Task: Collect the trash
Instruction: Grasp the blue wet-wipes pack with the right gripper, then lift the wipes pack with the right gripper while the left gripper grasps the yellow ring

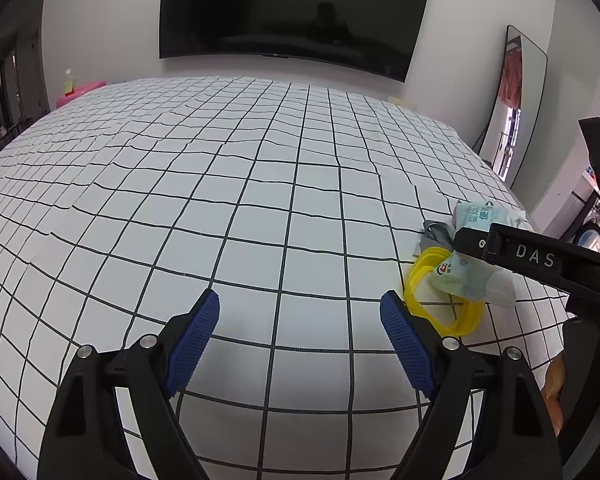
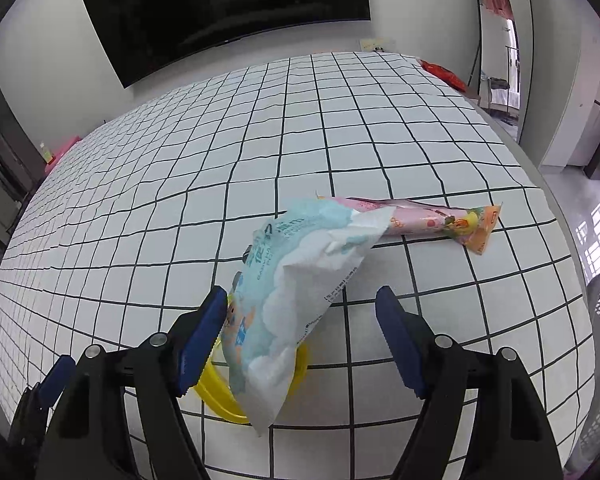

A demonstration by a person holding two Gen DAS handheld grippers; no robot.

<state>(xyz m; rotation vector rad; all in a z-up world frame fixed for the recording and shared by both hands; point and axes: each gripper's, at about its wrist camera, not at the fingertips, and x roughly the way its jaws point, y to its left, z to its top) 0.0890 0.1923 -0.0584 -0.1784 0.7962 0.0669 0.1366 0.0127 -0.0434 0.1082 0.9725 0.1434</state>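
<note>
Blue wipes pack [image 2: 284, 292] btwn open right claw [image 2: 300, 312] pads.

Grid-cloth table [image 2: 380, 128], pink wrapper [image 2: 428, 218], yellow ring [image 1: 440, 304]

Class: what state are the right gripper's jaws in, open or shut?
Open. The right gripper has its blue pads spread wide either side of the light-blue wipes packet, which lies across the yellow ring; neither pad visibly clamps it.

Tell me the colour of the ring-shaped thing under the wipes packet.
Yellow. The ring lies under the light blue wipes packet; the left wrist view shows it best.
</note>
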